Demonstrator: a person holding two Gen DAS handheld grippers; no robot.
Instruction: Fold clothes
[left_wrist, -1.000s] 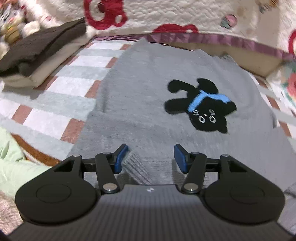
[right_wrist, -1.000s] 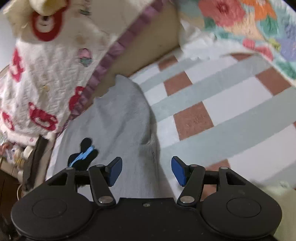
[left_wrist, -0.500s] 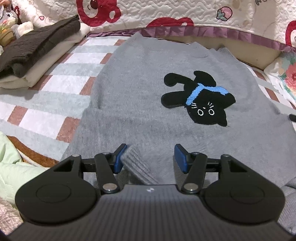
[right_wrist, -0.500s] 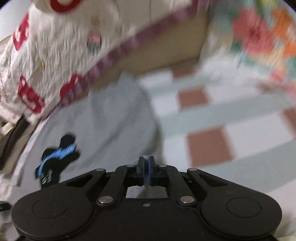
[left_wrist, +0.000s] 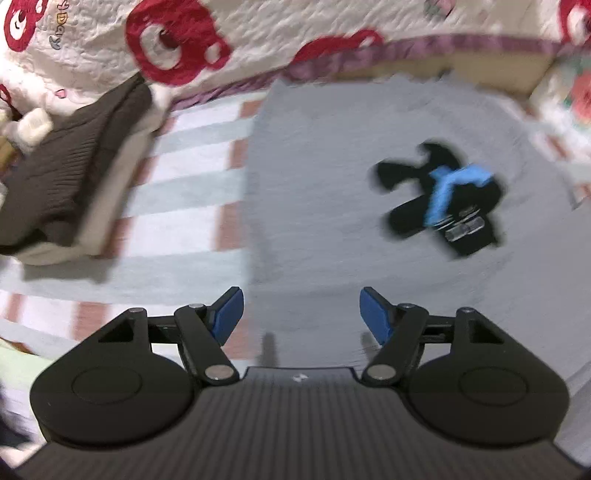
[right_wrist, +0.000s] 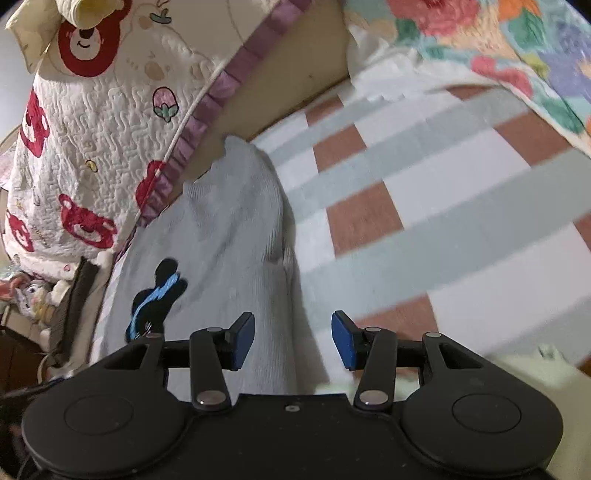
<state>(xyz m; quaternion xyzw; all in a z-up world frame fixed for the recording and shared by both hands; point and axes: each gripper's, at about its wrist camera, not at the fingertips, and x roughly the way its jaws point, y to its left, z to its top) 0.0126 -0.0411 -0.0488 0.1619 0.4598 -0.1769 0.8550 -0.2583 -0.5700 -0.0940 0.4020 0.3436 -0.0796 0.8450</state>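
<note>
A grey knitted sweater (left_wrist: 332, 206) with a black cat patch (left_wrist: 443, 201) lies spread on the checked bed cover (left_wrist: 192, 236). My left gripper (left_wrist: 301, 314) hangs open above the sweater's left edge, with nothing between its blue pads. In the right wrist view the same sweater (right_wrist: 221, 236) stretches away to the left, its cat patch (right_wrist: 155, 299) partly behind the gripper body. My right gripper (right_wrist: 293, 338) is open over the sweater's right edge, and grey cloth lies below the gap.
Folded dark brown and cream garments (left_wrist: 70, 177) are stacked at the left on the bed. A quilted blanket with red bears (right_wrist: 92, 147) hangs along the back. A floral quilt (right_wrist: 498, 48) lies at the right. Soft toys (right_wrist: 37, 295) sit at the far left.
The right gripper shut half a second ago and now stands open again. The left gripper has moved left and forward over the sweater's left edge, and the ribbed cuff no longer lies between its fingers.
</note>
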